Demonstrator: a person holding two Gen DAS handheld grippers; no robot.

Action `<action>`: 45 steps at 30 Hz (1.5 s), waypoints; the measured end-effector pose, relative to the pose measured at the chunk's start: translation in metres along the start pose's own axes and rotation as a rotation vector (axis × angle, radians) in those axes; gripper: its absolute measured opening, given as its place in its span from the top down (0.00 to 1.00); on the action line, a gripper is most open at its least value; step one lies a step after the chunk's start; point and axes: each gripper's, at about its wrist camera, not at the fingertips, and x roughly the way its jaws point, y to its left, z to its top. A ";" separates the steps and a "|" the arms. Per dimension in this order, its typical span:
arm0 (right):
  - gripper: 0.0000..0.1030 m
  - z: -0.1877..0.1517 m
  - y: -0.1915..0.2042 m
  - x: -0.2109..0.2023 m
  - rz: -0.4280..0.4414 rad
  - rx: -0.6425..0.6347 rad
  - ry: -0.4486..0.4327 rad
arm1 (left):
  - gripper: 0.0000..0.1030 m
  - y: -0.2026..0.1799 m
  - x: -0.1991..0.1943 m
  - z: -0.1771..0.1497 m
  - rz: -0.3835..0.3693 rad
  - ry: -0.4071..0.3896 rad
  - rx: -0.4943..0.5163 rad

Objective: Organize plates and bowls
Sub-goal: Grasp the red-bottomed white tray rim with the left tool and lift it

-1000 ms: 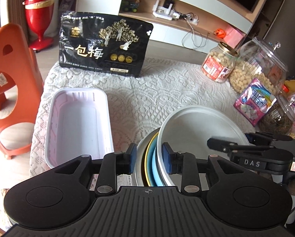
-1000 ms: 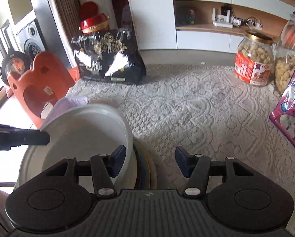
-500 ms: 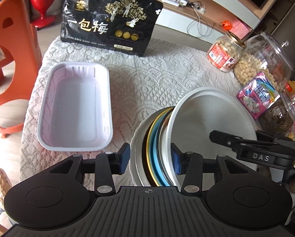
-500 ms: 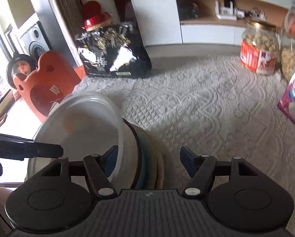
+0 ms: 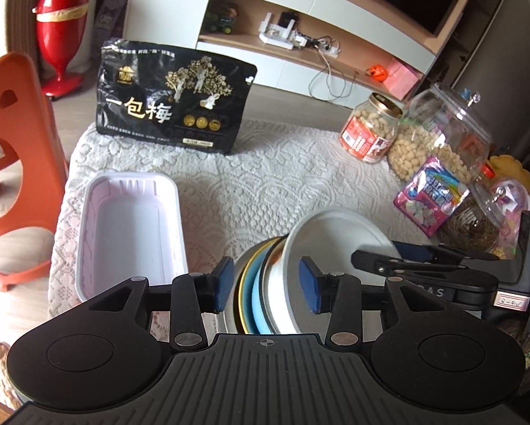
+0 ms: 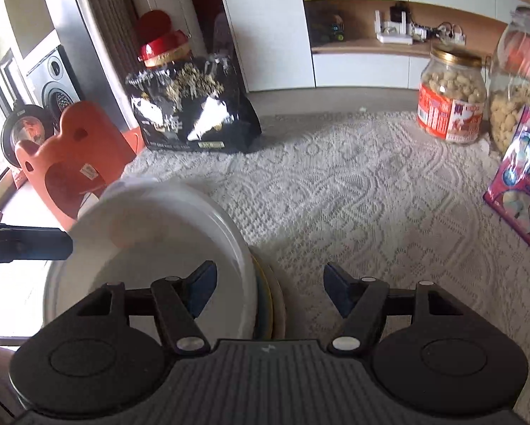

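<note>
Standing on edge near the front of the lace tablecloth [image 5: 293, 184], a stack of plates and bowls [image 5: 261, 294] leaned together like files: a grey outer plate, a yellow-rimmed one, a pale blue one, and a large white bowl [image 5: 336, 244] tipped up on the stack's right side in the left wrist view. The left gripper [image 5: 266, 288] straddled the stack's near edge with its blue pads on either side; its jaws had just been closing a little after opening wide, and the pads stood clear of the dishes, so the grip was released. The right gripper [image 6: 268, 290] reached in from the other side, one finger inside the white bowl [image 6: 151, 251] and the other beyond the outer plates; its jaws had just been opening, and although the stack's edge lay between them, the pads seemed not to press on it, though the blur there made this hard to judge. Just left of the stack in the left wrist view lay a white rectangular tray [image 5: 130, 233], flat on the cloth. Farther back stood a black snack bag [image 5: 173, 106] upright at the table's far edge. To the right were a peanut jar [image 5: 369, 131], a big clear jar [image 5: 445, 138] of pale snacks, and a pink candy packet [image 5: 431, 194] leaning against it. An orange plastic chair [image 5: 13, 163] stood beside the table's left end.
</note>
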 end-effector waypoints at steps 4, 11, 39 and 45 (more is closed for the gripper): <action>0.34 0.034 0.027 -0.031 0.001 -0.005 -0.102 | 0.57 0.041 -0.019 0.021 -0.020 -0.072 -0.130; 0.34 0.086 0.128 0.009 0.023 -0.112 0.058 | 0.57 0.139 0.015 0.026 0.143 -0.057 -0.305; 0.71 0.100 0.188 0.141 -0.190 0.089 0.335 | 0.74 0.170 0.040 0.026 -0.029 0.123 -0.420; 0.70 0.122 0.184 0.034 -0.176 -0.027 0.179 | 0.74 0.096 -0.031 0.050 -0.104 -0.020 -0.208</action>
